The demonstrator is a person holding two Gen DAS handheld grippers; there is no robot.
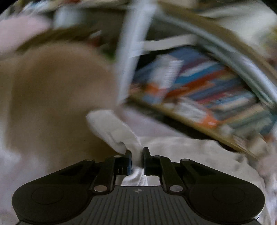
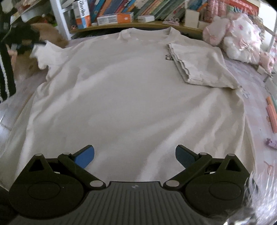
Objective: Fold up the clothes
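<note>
A cream T-shirt lies spread flat on a bed, collar at the far side. Its right sleeve is folded inward onto the chest. Its left sleeve is lifted at the far left, held by my left gripper. In the blurred left wrist view my left gripper is shut on that sleeve's white fabric. My right gripper is open and empty, hovering just above the shirt's near hem.
A shelf of books runs along the far side. Pink plush toys sit at the far right. A brown plush lies at the far left. Orange strips lie on the bed's right side.
</note>
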